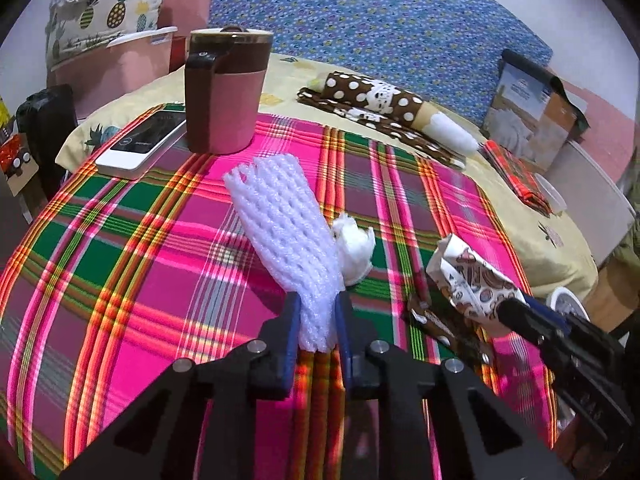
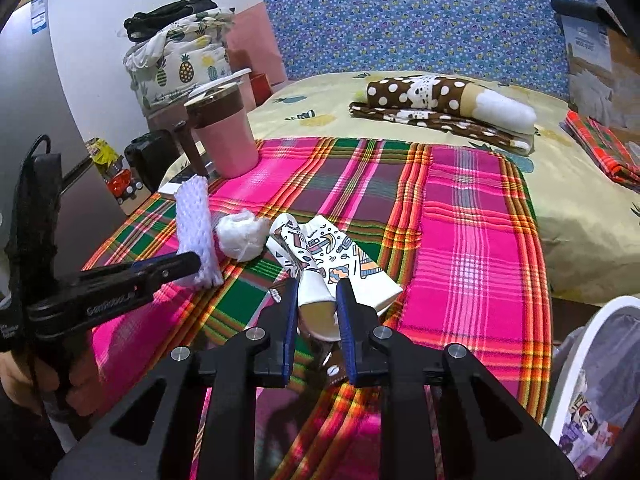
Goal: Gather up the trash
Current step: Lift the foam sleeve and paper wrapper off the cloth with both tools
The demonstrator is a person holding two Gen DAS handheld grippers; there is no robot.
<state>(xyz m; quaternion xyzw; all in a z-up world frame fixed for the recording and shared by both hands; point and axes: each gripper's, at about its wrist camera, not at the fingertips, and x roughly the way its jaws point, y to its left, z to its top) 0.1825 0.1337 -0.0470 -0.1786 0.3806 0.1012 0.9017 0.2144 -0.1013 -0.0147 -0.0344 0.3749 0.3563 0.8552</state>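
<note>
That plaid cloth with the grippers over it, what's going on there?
A person is picking up trash with two handheld grippers. The left gripper is shut on a white foam net sleeve; the right gripper is shut on a crushed printed paper cup. A crumpled white wad lies loose on the plaid cloth between them. A white bin sits at the right edge.

Both tools are matte black plastic. The left tongs (image 1: 318,312) have two blue-faced fingers (image 1: 291,344) on angular black arms with triangular cutouts, each joint pinned by a round silver screw (image 1: 256,346). The right tongs (image 2: 318,300) are built the same. From the side, the left tool shows small white lettering and a black cable looping behind its handle.
</note>
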